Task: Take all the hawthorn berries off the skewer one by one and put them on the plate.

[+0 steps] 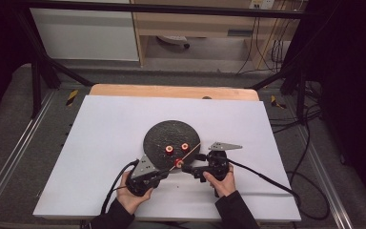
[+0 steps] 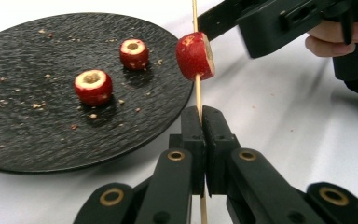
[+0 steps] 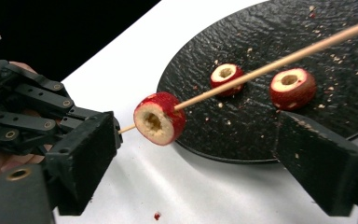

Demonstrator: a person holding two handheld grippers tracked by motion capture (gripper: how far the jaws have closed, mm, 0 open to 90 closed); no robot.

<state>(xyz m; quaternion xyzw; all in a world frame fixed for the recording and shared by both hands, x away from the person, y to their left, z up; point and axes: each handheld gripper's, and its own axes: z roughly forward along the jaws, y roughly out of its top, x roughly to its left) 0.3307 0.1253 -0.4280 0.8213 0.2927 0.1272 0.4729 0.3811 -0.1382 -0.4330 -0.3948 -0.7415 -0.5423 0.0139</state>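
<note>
Your left gripper (image 1: 164, 174) sits near the table's (image 1: 100, 143) near edge, its jaws pressed together on the bare end of the skewer (image 2: 197, 88), and that pinch looks firm, so keep it steady and hold the stick on its line. Moving right along the stick, one red fruit piece (image 2: 195, 56) is threaded on, riding just off the near rim of the black plate (image 2: 37, 93) and clear of the table. It sits partway up the skewer, and the stick passes through beside its hollow core rather than down it, so push gently or it may split. On the plate, toward the middle, two more cored pieces (image 2: 93, 87) wait apart from each other, crumbs scattered around them. Further right, your right gripper (image 1: 185, 167) stands with its jaws spread, one either side of the threaded piece, with nothing pinched between them. The step in hand looks like seating this piece and going for the next. Don't squeeze hard, this flesh looks soft. Then swing over to the nearer plate piece (image 3: 227, 75), grip it by its red sides with the hollow facing the skewer tip, and feed it on straight.
</note>
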